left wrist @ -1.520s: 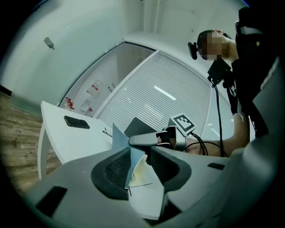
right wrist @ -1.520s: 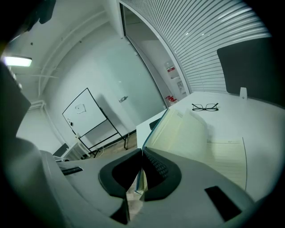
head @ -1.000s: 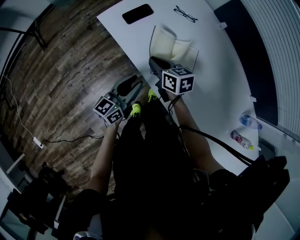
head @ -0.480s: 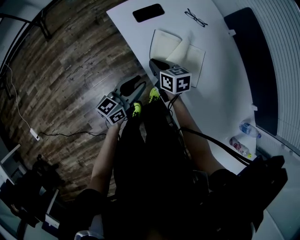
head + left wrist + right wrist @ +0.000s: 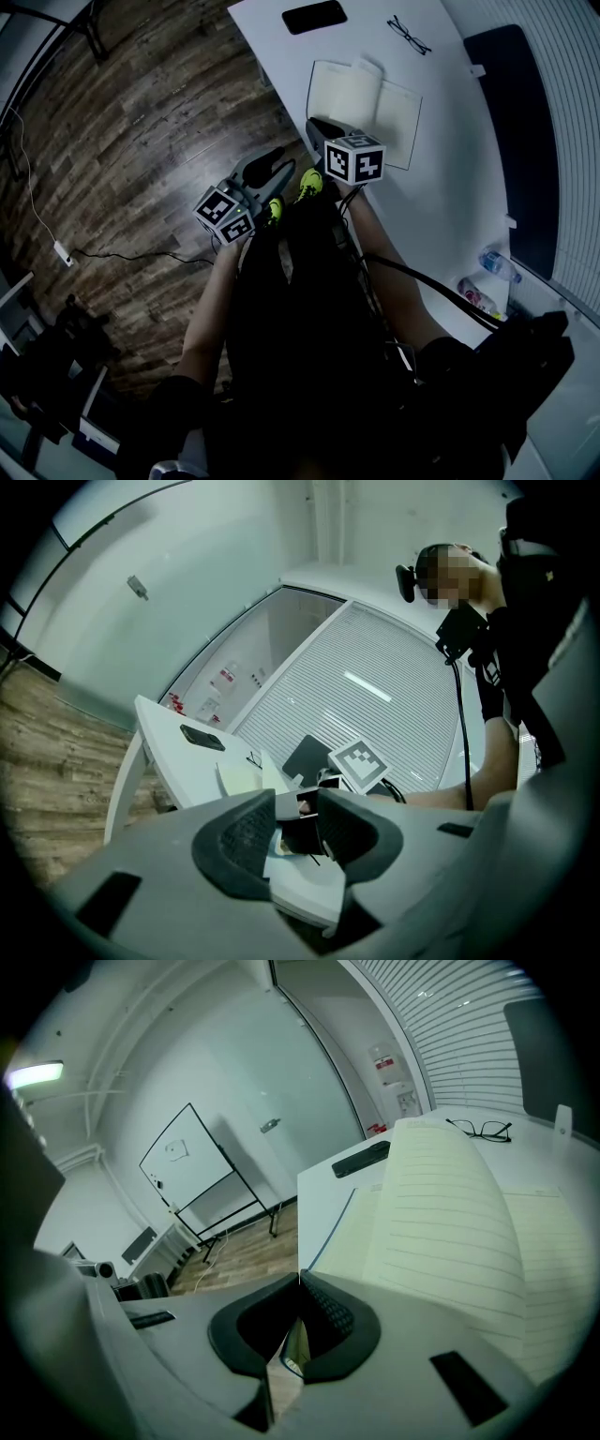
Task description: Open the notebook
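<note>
"While the notebook (image 5: 364,98) lies spread open on the white table (image 5: 441,178), which tool grips it?"

"The right gripper (image 5: 300,1283). Its jaws are pinched together on the notebook's near edge, with a thin cover caught between them."

"And the left gripper (image 5: 295,801)?"

"Jaws apart, nothing between them, held over the wooden floor (image 5: 141,141) beside the table. A phone (image 5: 314,16) and glasses (image 5: 410,34) lie beyond the notebook."

My right gripper (image 5: 317,125) hides the near edge of the notebook (image 5: 361,94); the glasses (image 5: 410,34) beyond it are too small to detail.
</note>
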`<state>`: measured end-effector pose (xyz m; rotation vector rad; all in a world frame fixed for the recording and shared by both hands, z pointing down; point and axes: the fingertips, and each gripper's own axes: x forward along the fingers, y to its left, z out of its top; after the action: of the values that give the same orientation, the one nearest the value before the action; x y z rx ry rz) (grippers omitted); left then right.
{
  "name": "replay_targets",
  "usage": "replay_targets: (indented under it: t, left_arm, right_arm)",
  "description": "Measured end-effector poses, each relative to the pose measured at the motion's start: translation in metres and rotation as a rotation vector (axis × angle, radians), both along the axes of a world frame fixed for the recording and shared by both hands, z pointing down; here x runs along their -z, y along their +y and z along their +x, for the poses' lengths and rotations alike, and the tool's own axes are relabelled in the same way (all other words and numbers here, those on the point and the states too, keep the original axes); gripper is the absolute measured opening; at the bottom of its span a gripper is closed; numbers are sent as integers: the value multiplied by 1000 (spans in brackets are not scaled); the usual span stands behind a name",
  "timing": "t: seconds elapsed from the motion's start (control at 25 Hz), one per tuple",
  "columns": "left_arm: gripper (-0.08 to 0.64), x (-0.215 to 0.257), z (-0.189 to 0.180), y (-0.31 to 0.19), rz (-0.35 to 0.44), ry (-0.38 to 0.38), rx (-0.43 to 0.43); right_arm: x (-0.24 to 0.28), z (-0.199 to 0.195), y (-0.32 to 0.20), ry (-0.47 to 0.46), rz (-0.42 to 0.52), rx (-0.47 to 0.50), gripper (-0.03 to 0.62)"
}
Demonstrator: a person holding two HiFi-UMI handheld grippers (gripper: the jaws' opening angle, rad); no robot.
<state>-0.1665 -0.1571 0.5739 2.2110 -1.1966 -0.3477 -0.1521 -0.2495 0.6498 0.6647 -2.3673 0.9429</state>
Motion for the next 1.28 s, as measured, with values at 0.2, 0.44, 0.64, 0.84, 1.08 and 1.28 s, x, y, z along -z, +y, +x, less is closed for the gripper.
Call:
replay_targets:
  t: [0.2,0.44,0.64,0.84,1.08,1.28]
  left_arm:
    - [123,1,-2,1,2,3,-3]
    - [123,5,-3,6,14,2,-6]
    - [124,11,-2,10,27,-4,-9]
    - [123,18,-4,16,35,-9,-20]
    - [118,26,1,14,34,-22,-46]
    - [35,38,13,8,50,-28,-124]
  right_arm:
    - [-4,1,3,4,18,-16,17]
    - [4,4,4,-25,34,-53,17]
    - [8,13,1,-40,21,-108,14]
    - [16,20,5,-42,23,-122,14]
    - [33,23,14,-57,49,-112,14]
    - [51,26,21,-77,83,-74,14]
